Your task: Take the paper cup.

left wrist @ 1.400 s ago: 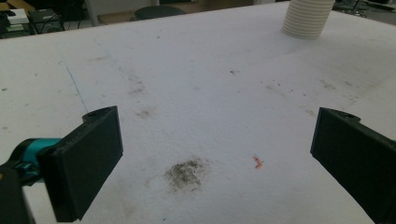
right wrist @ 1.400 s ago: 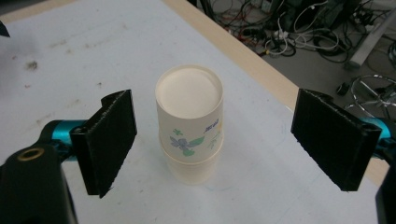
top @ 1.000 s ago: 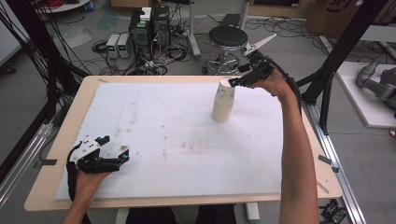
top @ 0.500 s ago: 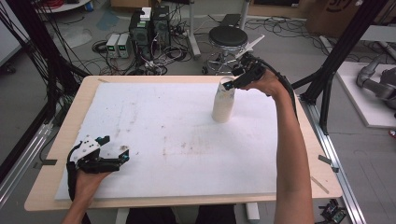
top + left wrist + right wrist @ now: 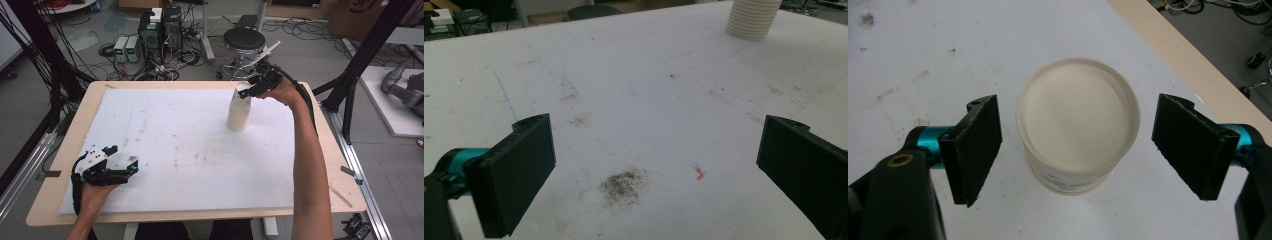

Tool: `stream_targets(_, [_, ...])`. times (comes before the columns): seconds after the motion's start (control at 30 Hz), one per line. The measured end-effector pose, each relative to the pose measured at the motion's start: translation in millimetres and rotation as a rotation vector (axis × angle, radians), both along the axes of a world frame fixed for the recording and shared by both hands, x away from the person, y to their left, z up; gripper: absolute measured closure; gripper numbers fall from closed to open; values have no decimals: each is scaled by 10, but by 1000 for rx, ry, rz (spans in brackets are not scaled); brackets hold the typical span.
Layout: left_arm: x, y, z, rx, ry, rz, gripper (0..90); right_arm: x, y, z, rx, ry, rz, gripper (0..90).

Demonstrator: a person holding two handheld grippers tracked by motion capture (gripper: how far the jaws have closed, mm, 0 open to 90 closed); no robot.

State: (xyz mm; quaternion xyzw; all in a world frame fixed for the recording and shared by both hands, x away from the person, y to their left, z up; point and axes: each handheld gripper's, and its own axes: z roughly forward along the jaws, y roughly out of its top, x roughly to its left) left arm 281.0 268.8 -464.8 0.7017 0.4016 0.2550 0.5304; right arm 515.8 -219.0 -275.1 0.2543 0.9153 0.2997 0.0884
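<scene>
A tall stack of upturned white paper cups [image 5: 239, 111] stands on the white board [image 5: 175, 125], right of centre toward the far edge. My right gripper [image 5: 248, 92] hovers at the top of the stack. In the right gripper view its jaws flank the top cup [image 5: 1078, 122], with a gap on each side. These jaws have just been closing with the cup between them, and the pads do not touch it. My left gripper [image 5: 123, 157] rests open on the board's near left corner. In the left gripper view the stack [image 5: 753, 20] stands far off.
The board lies on a wooden table [image 5: 320, 125] whose right edge runs close to the stack. Dirty smudges [image 5: 623, 184] mark the board ahead of the left gripper. A black stool [image 5: 245, 39] and electronics boxes [image 5: 160, 25] stand on the floor beyond the table.
My right gripper has shifted slightly down and left onto the top of the cup stack, and its jaws stand narrower. The left hand has not moved.
</scene>
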Motion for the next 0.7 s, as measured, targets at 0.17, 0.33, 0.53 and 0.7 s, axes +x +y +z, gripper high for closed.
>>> stream_targets(0.17, [0, 1, 0, 0, -1, 0, 23, 0, 10, -17, 1, 2, -4, 259])
stream_targets(0.33, [0, 0, 0, 0, -1, 0, 23, -4, 16, -18, -10, -1, 4, 352])
stream_targets(0.53, [1, 1, -1, 0, 0, 0, 23, -6, 16, -12, -17, -11, 4, 360])
stream_targets(0.7, [1, 2, 0, 0, 0, -1, 23, -8, 15, -10, -15, -15, 3, 363])
